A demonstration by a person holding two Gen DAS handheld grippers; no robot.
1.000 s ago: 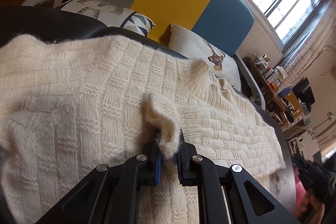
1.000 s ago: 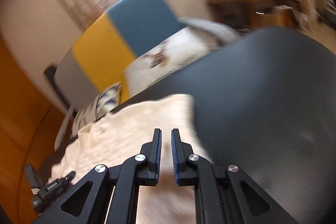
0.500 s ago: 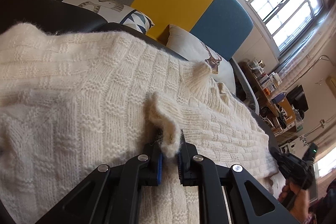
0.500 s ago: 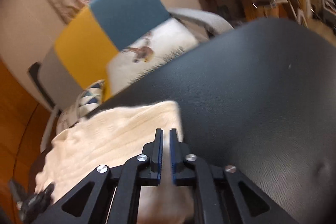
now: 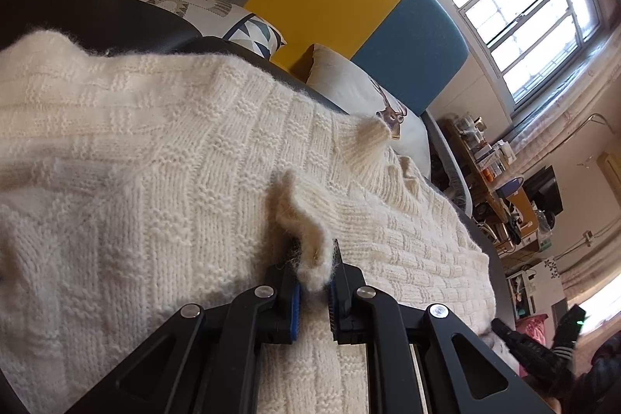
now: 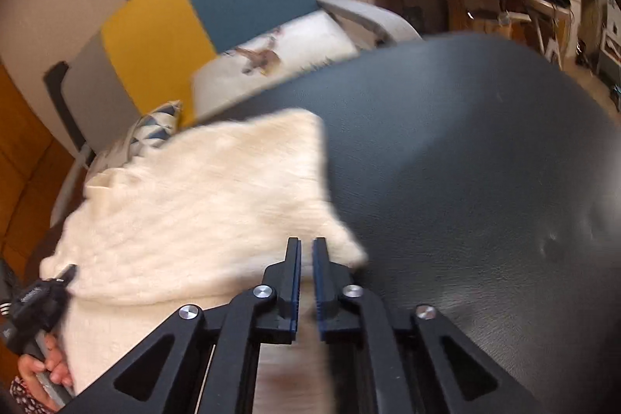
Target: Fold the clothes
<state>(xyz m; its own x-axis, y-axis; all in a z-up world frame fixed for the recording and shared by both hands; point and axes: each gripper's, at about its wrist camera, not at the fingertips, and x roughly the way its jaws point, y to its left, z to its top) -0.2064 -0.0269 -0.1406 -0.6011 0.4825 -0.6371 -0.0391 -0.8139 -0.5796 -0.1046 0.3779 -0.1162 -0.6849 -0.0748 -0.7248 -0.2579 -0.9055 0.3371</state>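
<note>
1. Sweater [image 5: 163,181], cream knit, is lying spread across the dark counter [image 6: 465,150].
2. Left tongs [image 5: 313,282] are pinching a raised tuft of it, likely anchoring the fold line.
3. Right tongs [image 6: 306,258] are nearly closed over its edge; whether they are gripping it is unclear.
</note>
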